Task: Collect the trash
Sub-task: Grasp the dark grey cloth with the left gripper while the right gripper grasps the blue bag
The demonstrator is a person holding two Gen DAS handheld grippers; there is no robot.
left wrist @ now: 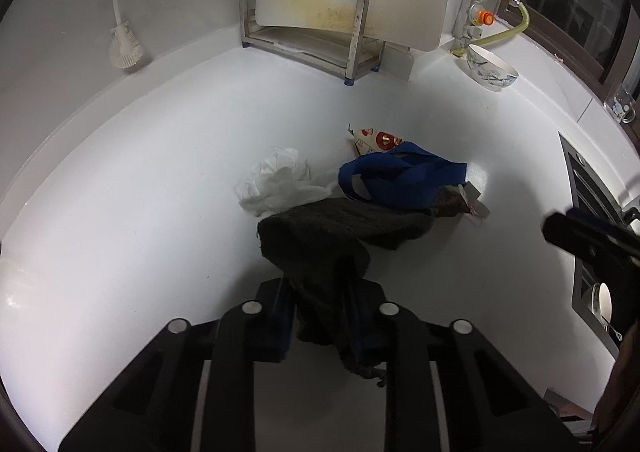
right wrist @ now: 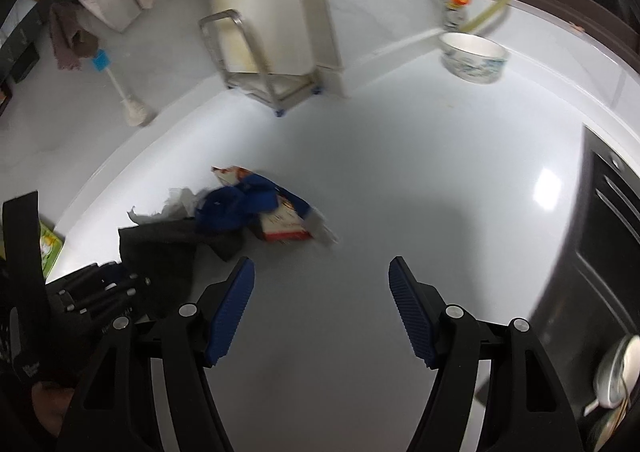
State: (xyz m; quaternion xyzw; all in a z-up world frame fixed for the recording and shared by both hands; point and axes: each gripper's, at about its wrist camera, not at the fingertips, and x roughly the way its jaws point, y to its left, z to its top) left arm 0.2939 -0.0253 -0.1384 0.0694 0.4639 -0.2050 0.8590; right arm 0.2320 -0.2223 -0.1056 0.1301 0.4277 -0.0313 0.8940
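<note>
Dark cloth (left wrist: 332, 236) is clamped by left gripper (left wrist: 320, 292) fingers over the worktop (left wrist: 140, 192) (blue strap (left wrist: 400, 176) alongside). Right gripper (right wrist: 322, 272) fingers are spread, nothing gripped.

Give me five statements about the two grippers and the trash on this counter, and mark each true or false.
1. The left gripper is shut on the dark cloth. True.
2. The right gripper holds the snack wrapper. False: it is open and holds nothing.
3. The blue strap lies partly on the dark cloth. True.
4. The crumpled white tissue sits inside the patterned bowl. False: it lies on the counter beside the cloth.
5. The bowl stands near the yellow hose. True.
</note>
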